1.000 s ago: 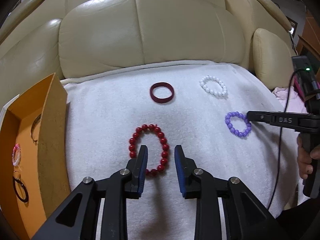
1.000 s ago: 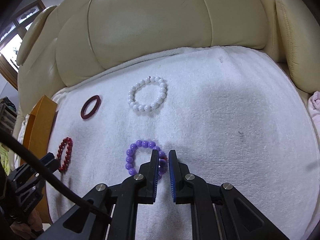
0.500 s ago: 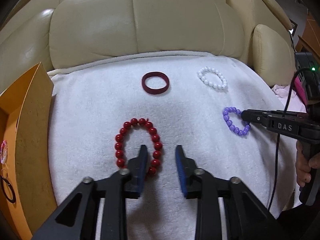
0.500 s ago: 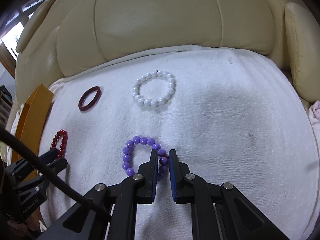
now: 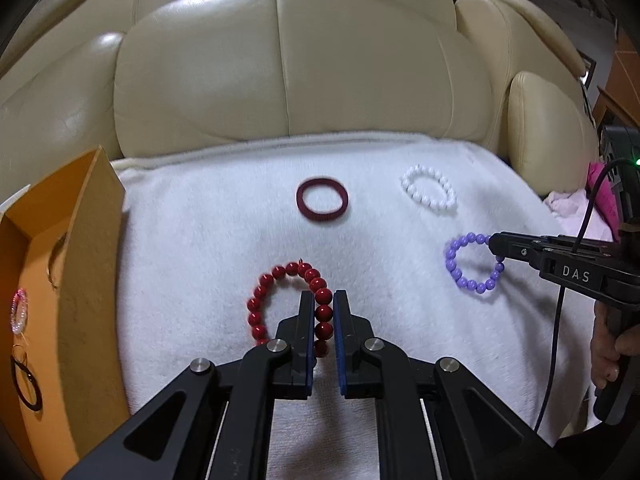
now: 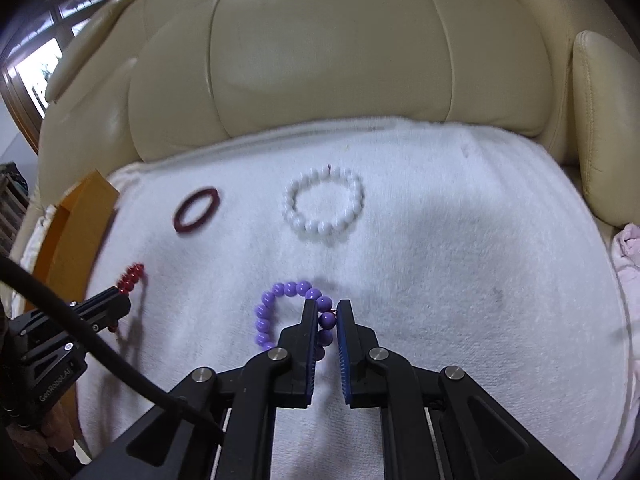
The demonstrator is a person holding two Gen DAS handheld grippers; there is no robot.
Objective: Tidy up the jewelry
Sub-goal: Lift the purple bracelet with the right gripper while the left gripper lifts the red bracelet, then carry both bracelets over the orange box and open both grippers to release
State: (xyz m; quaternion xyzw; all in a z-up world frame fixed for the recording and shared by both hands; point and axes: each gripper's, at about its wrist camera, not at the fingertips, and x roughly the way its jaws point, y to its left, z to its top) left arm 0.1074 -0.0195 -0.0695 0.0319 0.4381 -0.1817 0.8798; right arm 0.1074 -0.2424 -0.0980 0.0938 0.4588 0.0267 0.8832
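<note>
My left gripper (image 5: 323,308) clasps the red bead bracelet (image 5: 280,304), my right gripper (image 6: 327,316) the purple bead bracelet (image 6: 280,312); next, lift both toward the orange cardboard box (image 5: 80,280).

A cream leather sofa (image 5: 280,80) fills the back of both views, its backrest cushions glossy under the light. Spread over its seat is a white fluffy towel (image 5: 208,240), reaching right up to the foot of the backrest. Off the towel's right edge, a padded cream armrest (image 5: 548,128) stands upright. Just beyond that edge, in the left wrist view, pale pink cloth (image 5: 568,208) lies bunched, with something brighter pink (image 5: 600,188) behind it. Far to the towel's left in the right wrist view, a wood-framed window (image 6: 36,64) glows with daylight. A black cable (image 6: 80,340) crosses the towel's lower left corner there.
</note>
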